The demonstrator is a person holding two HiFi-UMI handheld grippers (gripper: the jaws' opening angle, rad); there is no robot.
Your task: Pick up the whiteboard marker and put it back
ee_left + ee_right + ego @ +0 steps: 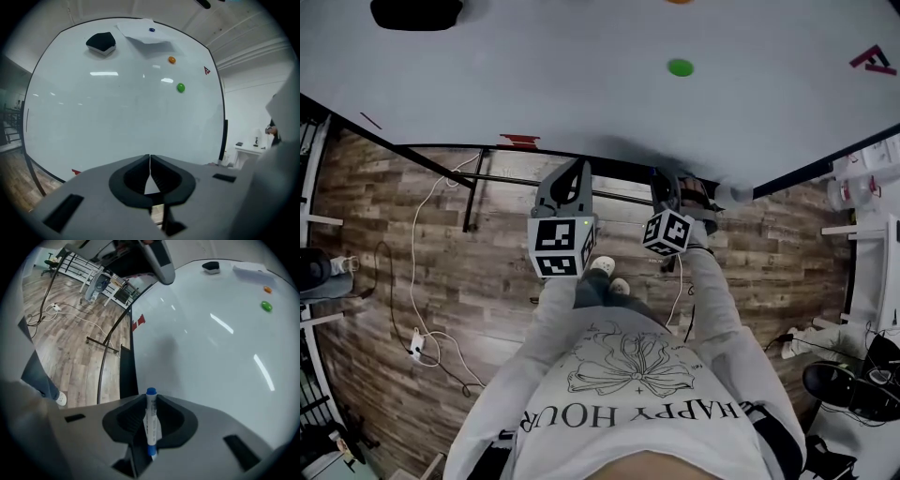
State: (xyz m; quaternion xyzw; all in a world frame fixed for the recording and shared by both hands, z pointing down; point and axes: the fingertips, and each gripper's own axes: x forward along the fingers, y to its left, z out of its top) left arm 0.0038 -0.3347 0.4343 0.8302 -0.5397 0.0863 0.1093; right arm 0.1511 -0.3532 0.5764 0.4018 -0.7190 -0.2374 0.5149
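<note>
white sweatshirt, two grippers, one marker

white sweatshirt (628, 394) with a line-drawn flower, printed "happy hour". both sleeved forearms reach forward side by side, toward the lower edge of the large white whiteboard (581, 84). left gripper (150, 161): jaws together, nothing between them. right gripper (150, 404): jaws clamped on the white whiteboard marker with blue cap (151, 423), which lies lengthwise between the pads, blue cap end toward the board. print on the marker barrel is too small to read.

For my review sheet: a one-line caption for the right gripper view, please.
The right gripper, shut on a blue-capped marker, faces the whiteboard, wood floor at picture left.
</note>
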